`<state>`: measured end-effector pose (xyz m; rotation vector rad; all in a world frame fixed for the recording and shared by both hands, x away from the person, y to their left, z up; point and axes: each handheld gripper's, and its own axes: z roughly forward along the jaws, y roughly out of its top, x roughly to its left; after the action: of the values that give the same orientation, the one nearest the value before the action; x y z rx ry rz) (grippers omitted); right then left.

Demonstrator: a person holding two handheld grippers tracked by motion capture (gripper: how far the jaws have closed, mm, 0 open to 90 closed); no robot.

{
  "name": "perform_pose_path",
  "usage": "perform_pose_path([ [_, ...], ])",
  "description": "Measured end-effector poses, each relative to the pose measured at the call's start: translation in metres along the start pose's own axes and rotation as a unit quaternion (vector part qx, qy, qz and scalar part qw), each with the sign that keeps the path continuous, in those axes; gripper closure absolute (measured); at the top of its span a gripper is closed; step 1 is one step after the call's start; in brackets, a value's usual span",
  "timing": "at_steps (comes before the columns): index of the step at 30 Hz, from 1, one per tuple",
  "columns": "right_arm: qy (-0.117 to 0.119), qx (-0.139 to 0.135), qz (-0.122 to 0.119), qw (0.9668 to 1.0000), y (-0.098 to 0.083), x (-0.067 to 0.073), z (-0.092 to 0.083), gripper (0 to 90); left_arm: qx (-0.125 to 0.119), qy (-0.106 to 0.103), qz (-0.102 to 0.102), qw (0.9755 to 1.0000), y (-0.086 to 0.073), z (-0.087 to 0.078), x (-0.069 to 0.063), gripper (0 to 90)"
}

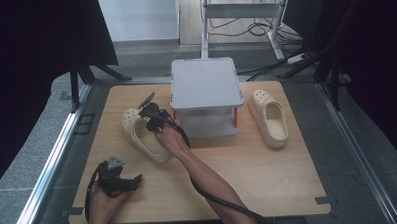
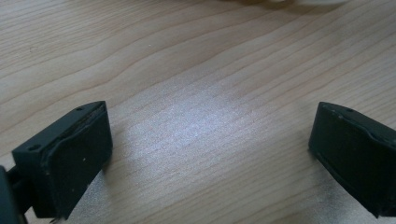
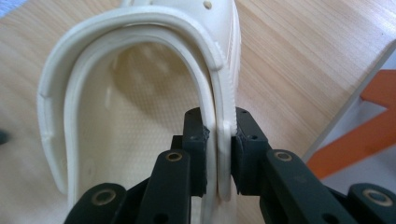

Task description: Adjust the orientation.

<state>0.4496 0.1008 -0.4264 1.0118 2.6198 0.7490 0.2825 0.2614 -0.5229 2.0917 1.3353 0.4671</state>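
A cream clog (image 1: 143, 136) lies on the wooden table (image 1: 268, 174) left of a grey box. My right gripper (image 1: 154, 118) is shut on this clog's side wall (image 3: 223, 140): one jaw sits inside the shoe, the other outside. A second cream clog (image 1: 269, 117) lies right of the box, untouched. My left gripper (image 1: 120, 181) rests near the table's front left corner. Its jaws stand wide apart over bare wood (image 2: 210, 135), with nothing between them.
A grey lidded box (image 1: 205, 94) with orange clips stands at the back middle of the table. Metal rails run along both table sides, and dark curtains hang left and right. Cables lie on the floor behind.
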Motion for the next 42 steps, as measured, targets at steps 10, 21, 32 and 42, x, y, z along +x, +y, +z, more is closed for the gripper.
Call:
perform_pose_path([
  [10,0.016,-0.011,-0.015,0.9997,-0.016,0.002,-0.035,77.9,-0.001,-0.002,-0.001,1.0,0.0,0.0,0.0,0.0],
  [21,0.068,-0.011,-0.021,0.9974,-0.041,-0.001,-0.076,77.9,-0.001,-0.002,-0.001,1.0,0.0,0.0,0.0,0.0],
  [32,0.122,-0.021,-0.026,0.9919,-0.083,-0.008,-0.122,77.9,0.0,-0.008,0.005,1.0,-0.001,-0.001,0.002,0.0],
  [42,0.142,-0.013,-0.024,0.9895,-0.125,-0.012,-0.148,77.8,0.0,-0.007,0.002,1.0,-0.002,-0.002,0.004,0.0],
])
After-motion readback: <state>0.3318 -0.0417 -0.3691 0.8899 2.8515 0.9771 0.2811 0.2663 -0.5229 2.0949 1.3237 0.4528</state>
